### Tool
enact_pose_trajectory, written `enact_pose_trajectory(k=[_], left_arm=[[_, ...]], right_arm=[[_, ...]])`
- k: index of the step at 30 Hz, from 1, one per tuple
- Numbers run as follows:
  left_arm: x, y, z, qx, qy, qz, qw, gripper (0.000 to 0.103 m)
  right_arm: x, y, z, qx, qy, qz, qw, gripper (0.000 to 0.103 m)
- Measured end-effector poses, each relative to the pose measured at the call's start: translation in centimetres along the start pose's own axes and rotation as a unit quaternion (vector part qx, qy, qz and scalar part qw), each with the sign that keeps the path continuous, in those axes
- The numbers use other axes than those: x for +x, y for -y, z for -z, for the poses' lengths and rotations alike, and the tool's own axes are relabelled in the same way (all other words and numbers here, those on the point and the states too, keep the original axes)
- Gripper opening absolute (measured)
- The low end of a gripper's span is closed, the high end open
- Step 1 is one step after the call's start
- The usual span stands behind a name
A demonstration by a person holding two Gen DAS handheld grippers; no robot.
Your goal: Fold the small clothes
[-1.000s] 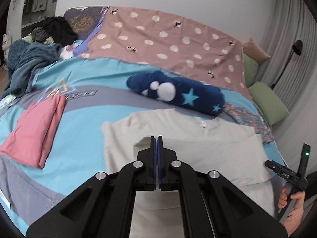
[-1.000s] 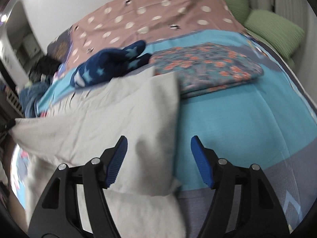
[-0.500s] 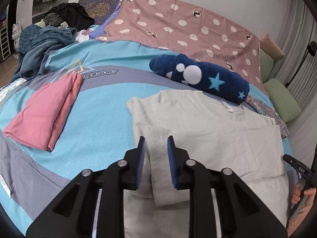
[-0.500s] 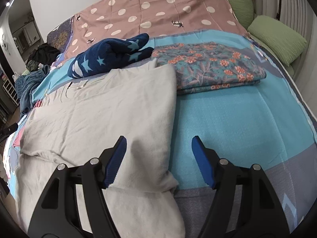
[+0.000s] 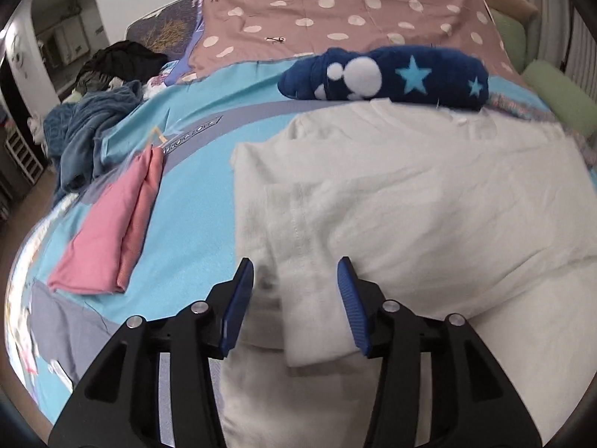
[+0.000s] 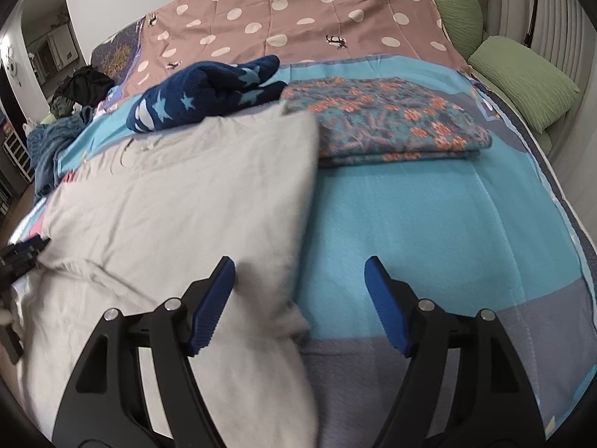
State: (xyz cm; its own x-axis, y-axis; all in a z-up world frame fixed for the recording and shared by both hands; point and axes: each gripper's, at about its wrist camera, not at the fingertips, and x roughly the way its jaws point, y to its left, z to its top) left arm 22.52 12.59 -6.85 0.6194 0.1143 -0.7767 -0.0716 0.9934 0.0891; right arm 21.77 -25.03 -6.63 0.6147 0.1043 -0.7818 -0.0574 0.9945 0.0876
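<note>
The cream shirt [image 5: 429, 194] looks light and limp, best pinched at a folded edge; left gripper [image 5: 295, 300], jaws just opening, and right gripper [image 6: 300, 300] both gape empty.

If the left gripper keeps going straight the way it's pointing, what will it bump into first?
Most likely the white shirt. The left gripper points down at its folded sleeve, which lies between the open fingers untouched; they have just been opening. How near is hard to judge.
</note>
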Motion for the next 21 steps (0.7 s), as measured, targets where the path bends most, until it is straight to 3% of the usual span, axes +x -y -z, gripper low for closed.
enact_pose_trajectory(k=[2,5,10,16,21], left_arm=[[-2.0,1.1,-0.8,-0.008,0.029,0.037,0.9989,0.048],[-4.3,4.5,-1.8,0.029,0.067,0.061,0.9954,0.049],[-3.9,12.3,-3.1,0.088,0.073,0.128,0.9851,0.049],[-0.8,20.7,-4.8,0.083,0.049,0.246,0.9643,0.049],[1.7,26.1,-5.6,0.104,0.028,0.294,0.9497,0.048]], right_arm=[[0.0,0.6,0.4,0.008,-0.009,-0.013,1.000,0.074],[-0.7,0.8,1.0,0.000,-0.011,-0.021,1.000,0.074],[-1.4,0.5,2.1,-0.025,0.000,-0.031,0.999,0.076],[-0.5,4.2,1.3,0.080,0.023,-0.124,0.989,0.076],[0.8,9.2,0.5,0.212,0.034,-0.147,0.966,0.074]])
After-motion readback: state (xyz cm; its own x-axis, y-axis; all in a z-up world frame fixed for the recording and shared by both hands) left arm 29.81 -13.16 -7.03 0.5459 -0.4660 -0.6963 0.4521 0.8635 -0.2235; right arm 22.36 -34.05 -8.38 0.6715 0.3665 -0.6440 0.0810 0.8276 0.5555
